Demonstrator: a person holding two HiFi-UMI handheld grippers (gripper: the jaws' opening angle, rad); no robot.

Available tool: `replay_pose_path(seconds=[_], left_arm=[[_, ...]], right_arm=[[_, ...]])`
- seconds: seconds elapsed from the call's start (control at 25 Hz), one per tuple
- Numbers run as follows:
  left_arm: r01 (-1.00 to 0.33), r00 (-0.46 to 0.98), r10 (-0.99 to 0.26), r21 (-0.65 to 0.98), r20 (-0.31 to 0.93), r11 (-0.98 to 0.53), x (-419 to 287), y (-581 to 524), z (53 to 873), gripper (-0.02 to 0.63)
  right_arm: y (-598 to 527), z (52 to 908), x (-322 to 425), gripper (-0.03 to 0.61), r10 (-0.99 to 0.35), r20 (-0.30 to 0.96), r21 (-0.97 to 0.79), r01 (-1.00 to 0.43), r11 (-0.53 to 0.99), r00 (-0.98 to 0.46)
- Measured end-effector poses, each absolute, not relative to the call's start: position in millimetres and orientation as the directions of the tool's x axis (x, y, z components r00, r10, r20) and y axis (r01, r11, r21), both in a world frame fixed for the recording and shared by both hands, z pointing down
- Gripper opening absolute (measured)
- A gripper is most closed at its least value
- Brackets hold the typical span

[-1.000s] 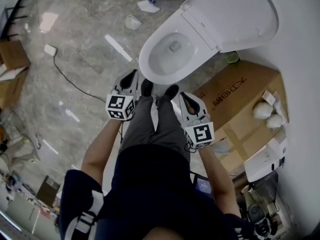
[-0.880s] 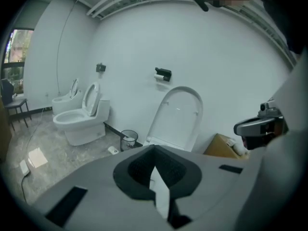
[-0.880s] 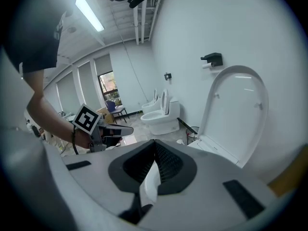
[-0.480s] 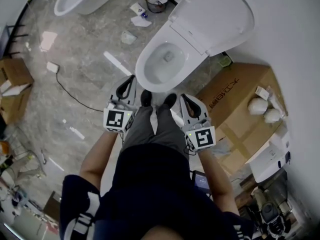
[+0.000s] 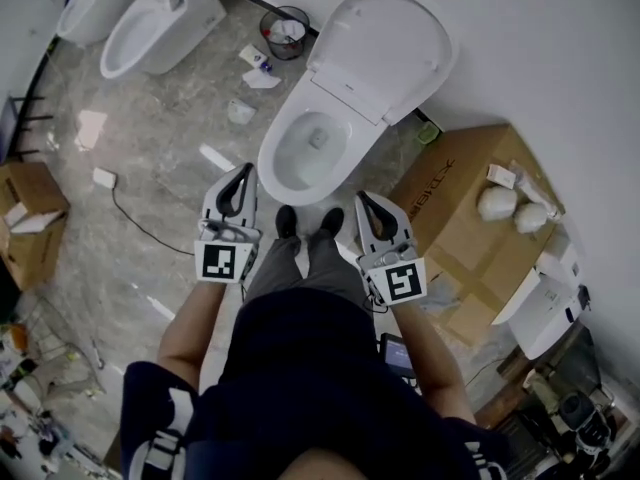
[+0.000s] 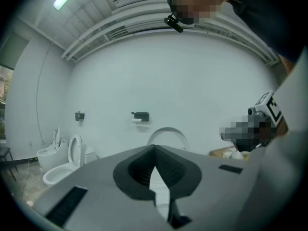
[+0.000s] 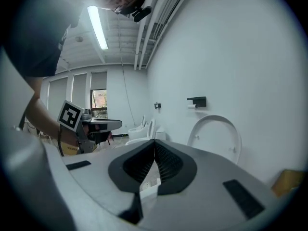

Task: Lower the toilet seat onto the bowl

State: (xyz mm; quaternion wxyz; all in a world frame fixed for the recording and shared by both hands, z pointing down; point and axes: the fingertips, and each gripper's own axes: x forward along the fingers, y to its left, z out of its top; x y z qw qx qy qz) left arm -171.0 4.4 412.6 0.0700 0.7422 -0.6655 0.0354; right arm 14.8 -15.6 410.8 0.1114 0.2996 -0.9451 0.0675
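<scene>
A white toilet stands against the wall, its bowl (image 5: 300,158) uncovered and its seat and lid (image 5: 385,53) raised back toward the wall. The person's shoes are at the bowl's front edge. My left gripper (image 5: 243,171) is held just left of the bowl's front, shut and holding nothing. My right gripper (image 5: 363,200) sits just right of the front, also shut and holding nothing. In the left gripper view the raised seat (image 6: 167,134) shows beyond the shut gripper (image 6: 155,147). In the right gripper view the seat (image 7: 215,134) stands to the right of the gripper (image 7: 154,142).
A large cardboard box (image 5: 470,218) stands right of the toilet, close to my right gripper. A second toilet (image 5: 160,23) and a waste bin (image 5: 287,28) are at the far left. Paper scraps and a cable (image 5: 140,218) lie on the floor. Another box (image 5: 30,218) sits far left.
The head view has swung so the toilet sits lower and further left in the picture, and a second toilet has come into sight. Both grippers stay shut near the bowl's front.
</scene>
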Motion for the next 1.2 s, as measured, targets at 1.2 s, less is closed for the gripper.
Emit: replay_pose_path(seconds=[1.2], left_arm=[[-0.991,0.082,-0.991,-0.116,-0.104,-0.070,-160,-1,278,0.023]], right_arm=[[-47,299,102,0.021,-0.790,0.116,0.069,-0.789,0.611,-0.602]])
